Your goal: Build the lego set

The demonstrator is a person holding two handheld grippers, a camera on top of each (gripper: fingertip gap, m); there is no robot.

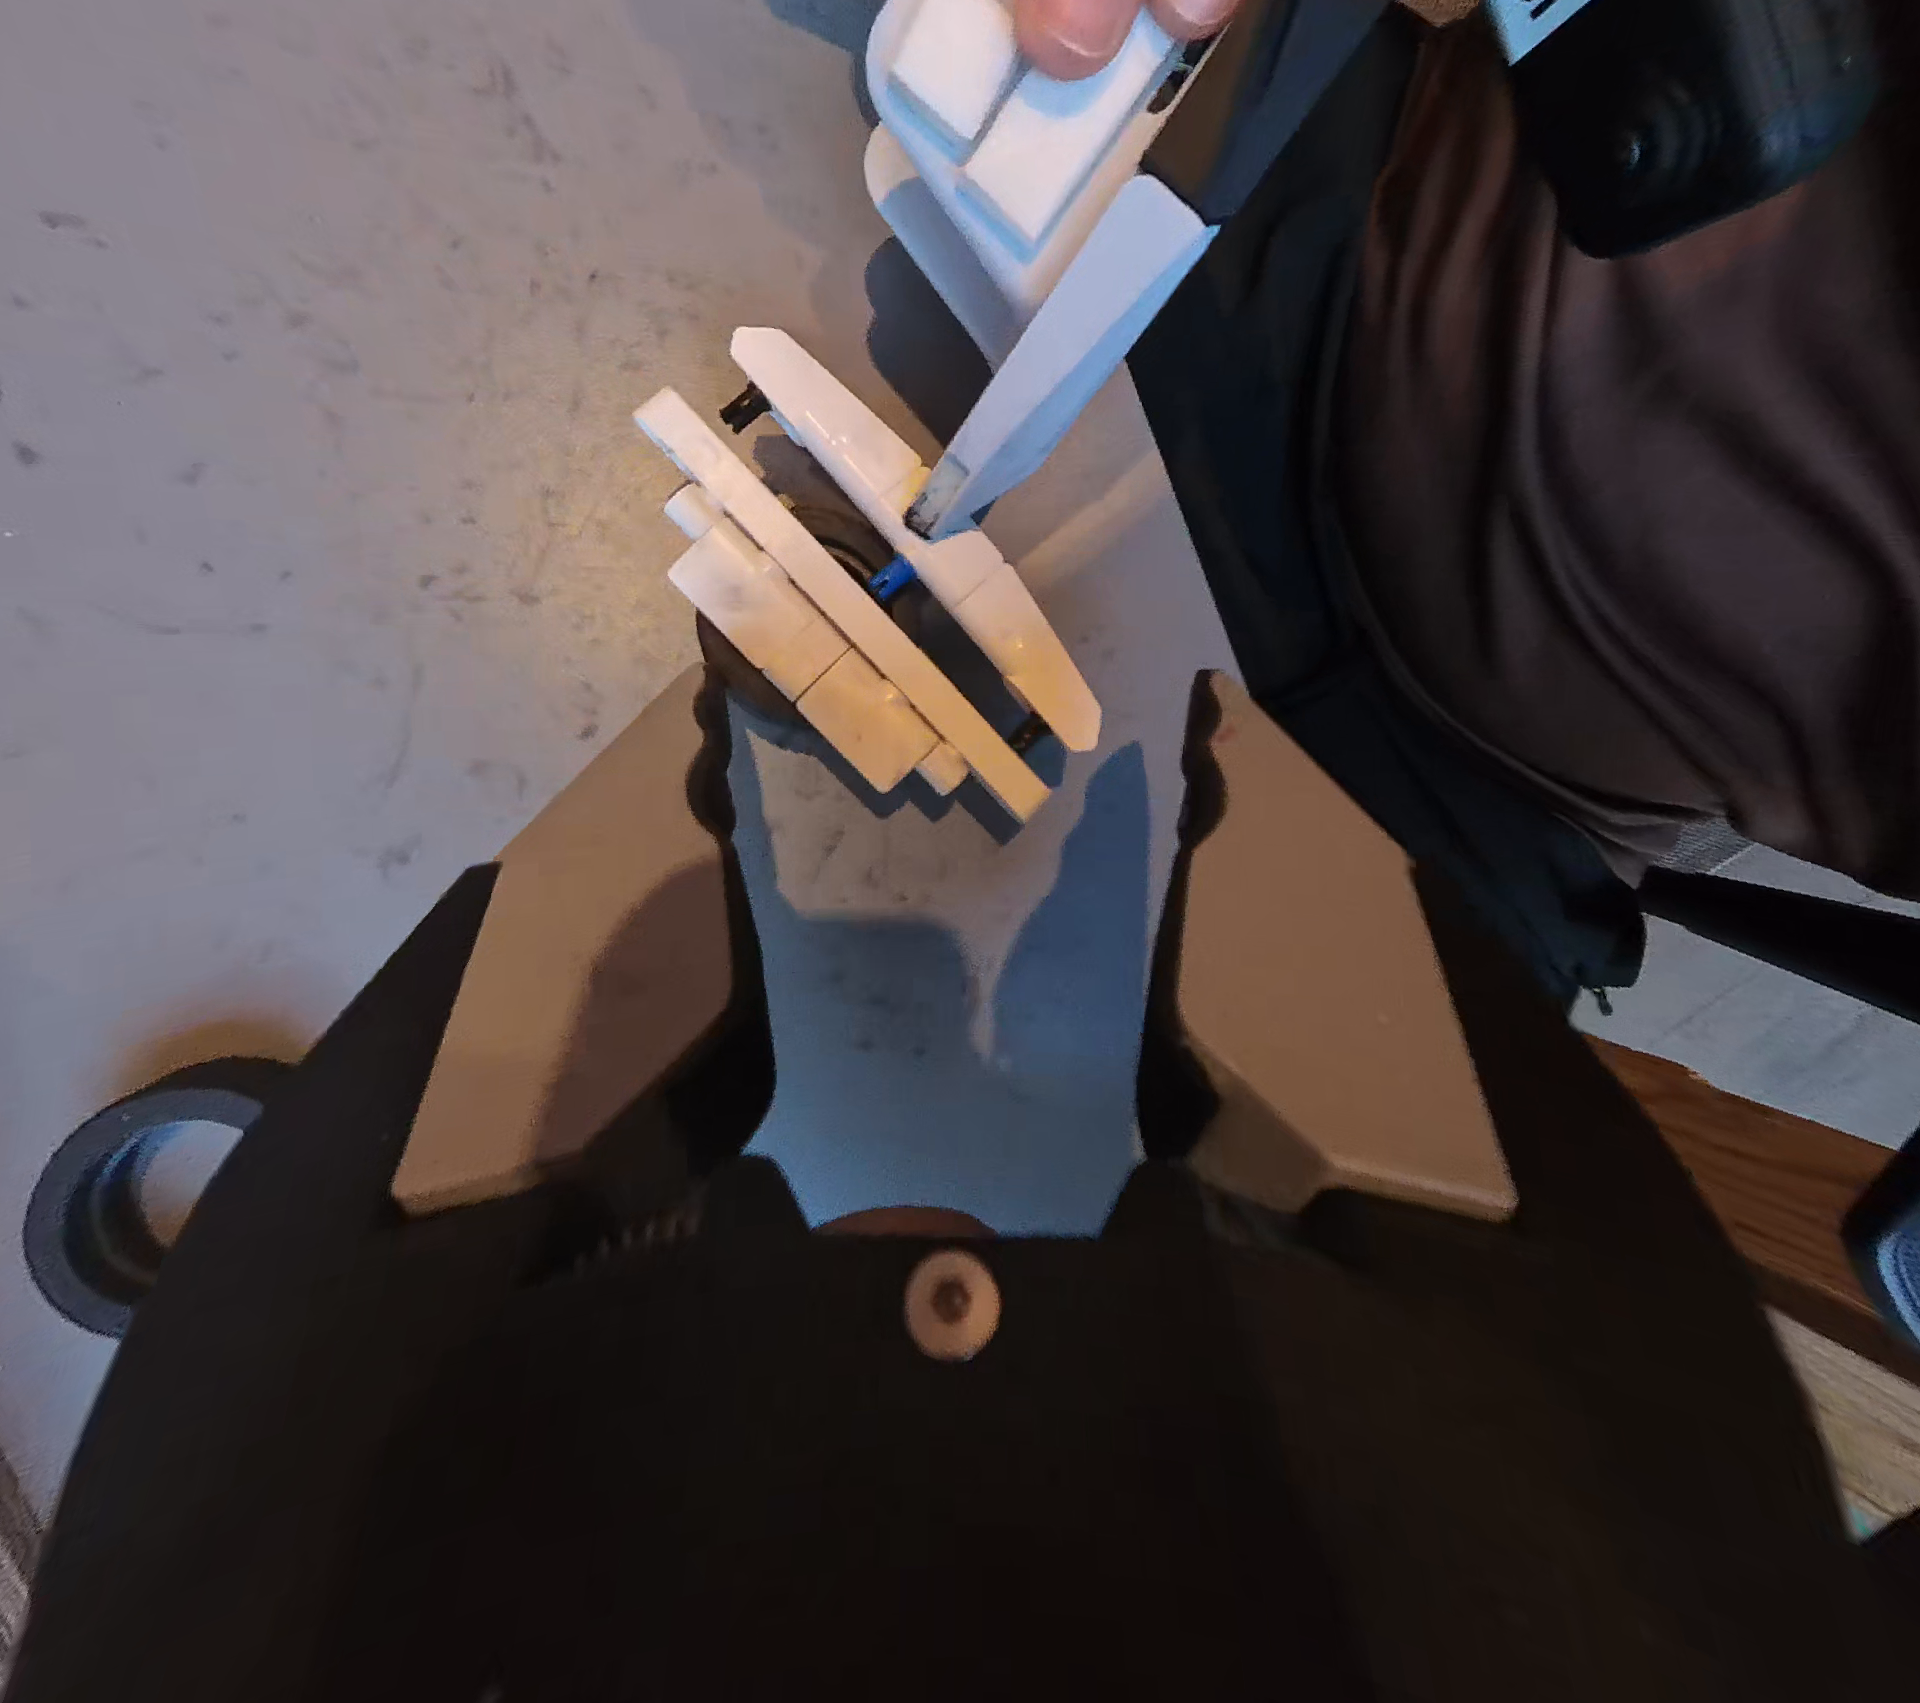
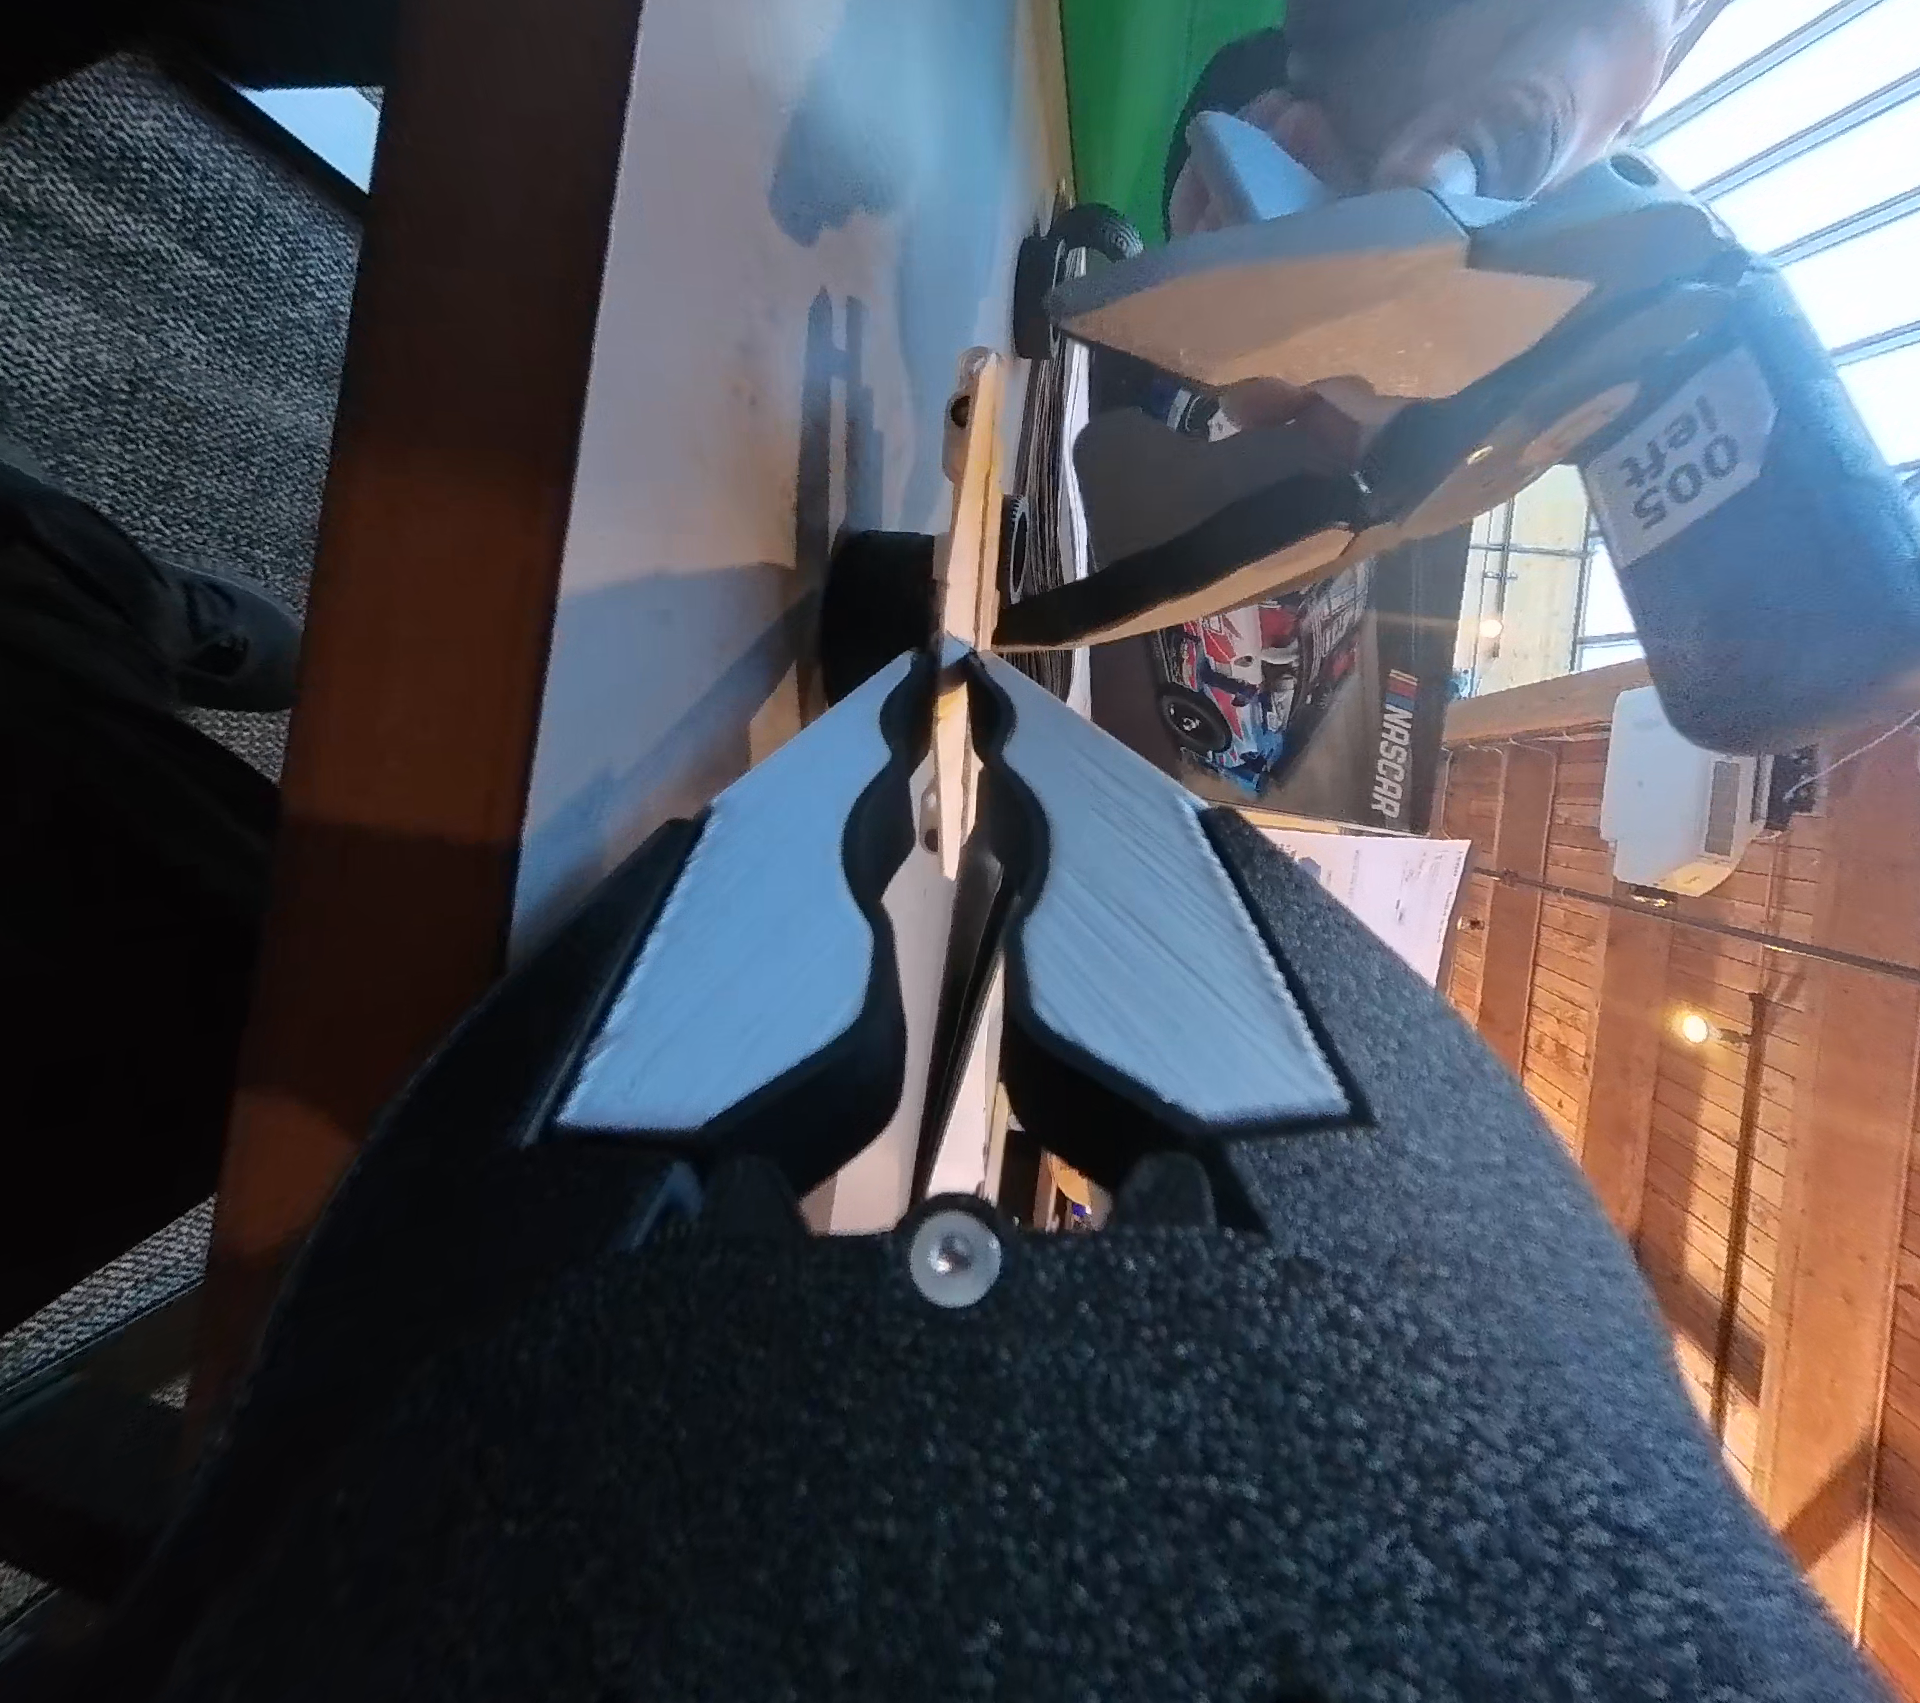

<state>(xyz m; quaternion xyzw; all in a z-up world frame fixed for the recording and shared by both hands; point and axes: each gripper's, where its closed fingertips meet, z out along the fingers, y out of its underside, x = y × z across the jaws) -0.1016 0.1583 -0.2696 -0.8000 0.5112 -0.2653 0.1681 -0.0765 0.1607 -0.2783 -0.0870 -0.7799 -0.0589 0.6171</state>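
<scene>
A white lego model (image 1: 831,614) with a black wheel (image 1: 743,697) under it and a blue pin (image 1: 886,581) stands on the pale table (image 1: 312,303). My right gripper (image 1: 940,505) reaches in from the upper right and is shut on the model's white curved panel (image 1: 831,427). In the right wrist view its fingertips (image 2: 912,666) pinch a thin white plate (image 2: 971,531) edge-on, next to the black wheel (image 2: 873,604). My left gripper (image 1: 961,718) is open, and the model sits just ahead of its tips. It also shows in the right wrist view (image 2: 1039,469), open.
A roll of black tape (image 1: 114,1206) lies at the lower left. The table's wooden edge (image 1: 1766,1217) runs at the right, beside a person's dark clothing (image 1: 1610,510). A lego box with a race car picture (image 2: 1299,677) and paper sheets (image 2: 1382,895) lie beyond the model.
</scene>
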